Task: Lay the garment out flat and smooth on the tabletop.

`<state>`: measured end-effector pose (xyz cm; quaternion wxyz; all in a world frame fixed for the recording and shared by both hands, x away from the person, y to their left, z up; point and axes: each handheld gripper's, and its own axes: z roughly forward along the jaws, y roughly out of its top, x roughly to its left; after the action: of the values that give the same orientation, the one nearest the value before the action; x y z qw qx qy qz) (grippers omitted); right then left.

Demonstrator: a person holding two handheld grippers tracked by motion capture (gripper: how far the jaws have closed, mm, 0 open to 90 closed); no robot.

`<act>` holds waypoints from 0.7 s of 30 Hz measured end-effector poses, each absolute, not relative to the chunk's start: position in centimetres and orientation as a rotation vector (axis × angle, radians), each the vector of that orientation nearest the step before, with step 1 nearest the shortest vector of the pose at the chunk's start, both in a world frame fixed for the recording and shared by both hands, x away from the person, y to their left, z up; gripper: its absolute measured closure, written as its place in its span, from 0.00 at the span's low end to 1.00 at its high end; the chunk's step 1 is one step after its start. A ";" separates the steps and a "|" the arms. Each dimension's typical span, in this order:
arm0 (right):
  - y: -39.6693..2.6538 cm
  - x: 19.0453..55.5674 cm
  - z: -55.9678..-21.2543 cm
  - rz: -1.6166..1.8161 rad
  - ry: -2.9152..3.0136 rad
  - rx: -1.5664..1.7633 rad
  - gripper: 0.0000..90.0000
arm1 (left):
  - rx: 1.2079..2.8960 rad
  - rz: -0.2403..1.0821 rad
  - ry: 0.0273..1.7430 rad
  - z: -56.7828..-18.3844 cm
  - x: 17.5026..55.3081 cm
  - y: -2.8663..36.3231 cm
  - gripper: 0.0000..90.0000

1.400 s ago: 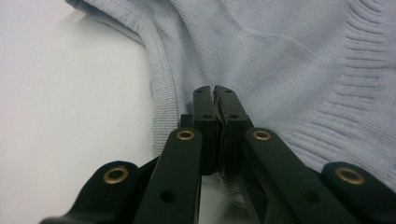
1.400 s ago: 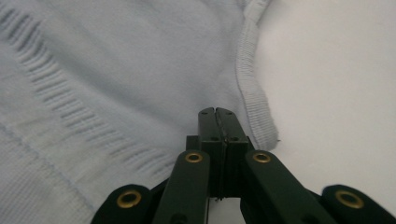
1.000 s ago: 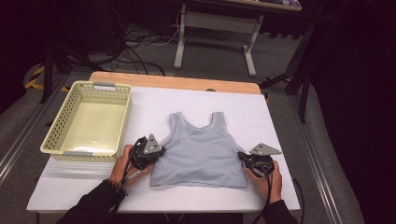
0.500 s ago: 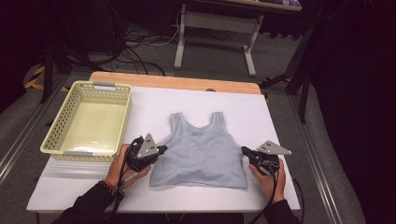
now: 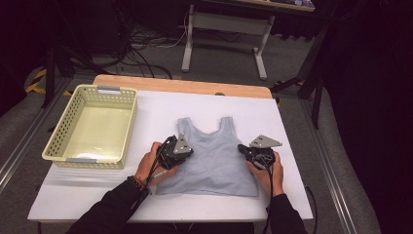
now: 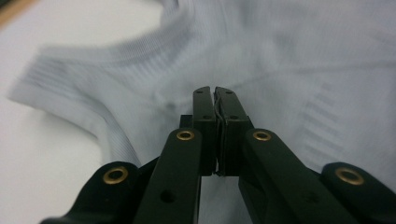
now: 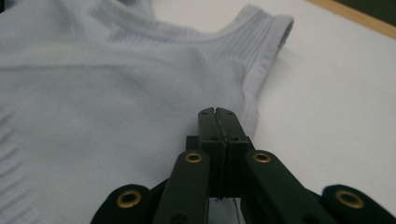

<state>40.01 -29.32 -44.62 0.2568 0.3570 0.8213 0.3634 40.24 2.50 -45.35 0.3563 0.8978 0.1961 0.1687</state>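
While both forearms reach forward, each closed, empty gripper (left, right) flanks the tank top.

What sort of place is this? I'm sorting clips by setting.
Probably a lab or workshop bench rather than a home: loose cables on the floor, a metal stand behind, and a white table with one basket.

No readable text, labels, brands, numbers or signs anywhere.
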 end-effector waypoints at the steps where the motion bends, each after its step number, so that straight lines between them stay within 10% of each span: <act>1: -29.4 40.0 -44.8 0.972 2.237 0.972 1.00 | 2.307 0.422 0.512 -45.8 40.3 2.7 0.98; 21: -32.9 37.9 -44.2 1.060 2.072 1.063 1.00 | 2.213 0.496 0.513 -43.1 38.5 5.6 0.95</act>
<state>37.88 -32.86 -44.16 0.2873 0.3980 0.7757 0.3967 38.49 5.64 -43.14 0.3971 0.8735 0.2026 0.1958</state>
